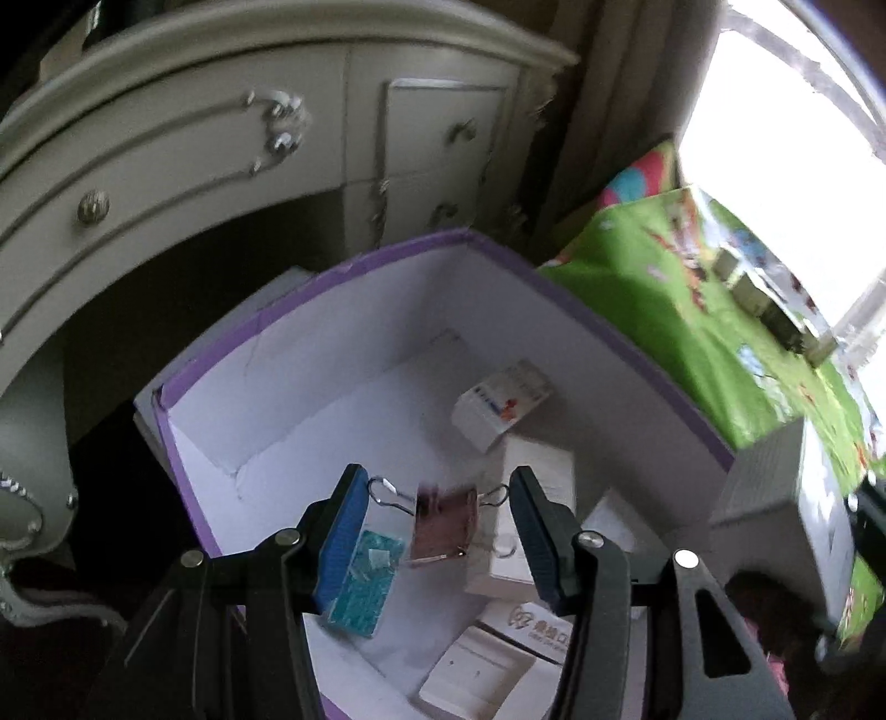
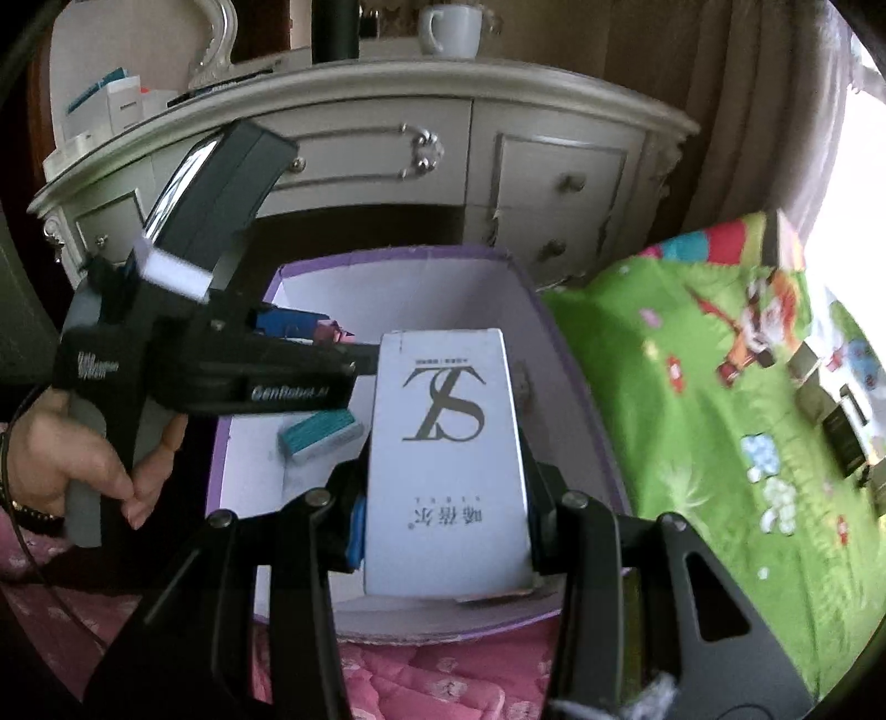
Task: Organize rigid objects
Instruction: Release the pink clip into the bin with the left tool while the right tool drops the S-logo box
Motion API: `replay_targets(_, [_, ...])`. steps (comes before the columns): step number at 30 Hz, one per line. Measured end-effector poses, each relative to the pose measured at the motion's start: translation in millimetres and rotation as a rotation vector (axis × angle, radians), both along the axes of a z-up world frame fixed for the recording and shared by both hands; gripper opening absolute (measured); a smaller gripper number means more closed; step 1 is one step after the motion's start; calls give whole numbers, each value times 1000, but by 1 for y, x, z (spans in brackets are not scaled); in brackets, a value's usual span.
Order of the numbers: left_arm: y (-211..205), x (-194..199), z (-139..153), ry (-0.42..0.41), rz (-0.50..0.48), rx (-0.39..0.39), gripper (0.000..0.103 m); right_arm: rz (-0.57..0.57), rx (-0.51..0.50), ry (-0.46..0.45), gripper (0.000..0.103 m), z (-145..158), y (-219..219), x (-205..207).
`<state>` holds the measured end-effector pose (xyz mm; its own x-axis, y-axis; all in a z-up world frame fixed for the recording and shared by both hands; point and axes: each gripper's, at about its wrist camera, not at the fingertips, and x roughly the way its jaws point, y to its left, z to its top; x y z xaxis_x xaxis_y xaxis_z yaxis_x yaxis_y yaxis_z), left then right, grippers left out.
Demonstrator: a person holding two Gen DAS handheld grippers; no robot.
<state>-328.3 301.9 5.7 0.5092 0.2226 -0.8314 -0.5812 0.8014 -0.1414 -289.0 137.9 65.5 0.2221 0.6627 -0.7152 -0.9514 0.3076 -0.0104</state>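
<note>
A purple-rimmed white storage box [image 1: 387,256] [image 2: 387,256] stands open below both grippers. My left gripper [image 1: 437,515] hangs over it, shut on a small pink binder clip [image 1: 446,523], whose wire handles rest against the blue pads. Under it lie a teal box [image 1: 362,576] [image 2: 321,435] and several white cartons [image 1: 501,410]. My right gripper [image 2: 446,498] is shut on a tall white carton with a large grey logo [image 2: 443,443], held above the storage box. In the right wrist view, a hand [image 2: 83,459] holds the left gripper [image 2: 332,335].
A cream dresser [image 2: 387,138] with drawers stands just behind the box, with a white mug [image 2: 451,27] on top. A green cartoon-print mat [image 2: 692,387] with small items lies to the right. A pink quilt [image 2: 432,681] is in front. Another white box [image 1: 775,498] sits at the right.
</note>
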Motion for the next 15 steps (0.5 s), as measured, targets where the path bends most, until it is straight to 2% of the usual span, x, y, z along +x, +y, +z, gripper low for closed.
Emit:
replay_targets(2, [6, 7, -10, 82, 29, -8, 62, 33, -10, 48, 46, -7, 5, 3])
replay_targets(4, [12, 8, -18, 129, 74, -12, 85, 69, -13, 98, 54, -14, 9, 5])
replay_targets(5, [15, 9, -22, 158, 101, -8, 87, 77, -16, 113, 67, -16, 10, 6])
replay_targets(6, [16, 10, -23, 174, 115, -1, 88, 76, -14, 120, 75, -18, 9, 8])
replay_targets(10, [8, 17, -17, 177, 106, 18, 88, 6, 56, 121, 79, -9, -22, 27])
replay_targets(13, [-13, 35, -8, 170, 49, 72, 88, -138, 66, 83, 81, -3, -58, 55])
replay_targets(15, [-34, 52, 0, 130, -16, 86, 88, -255, 60, 50, 82, -2, -87, 78])
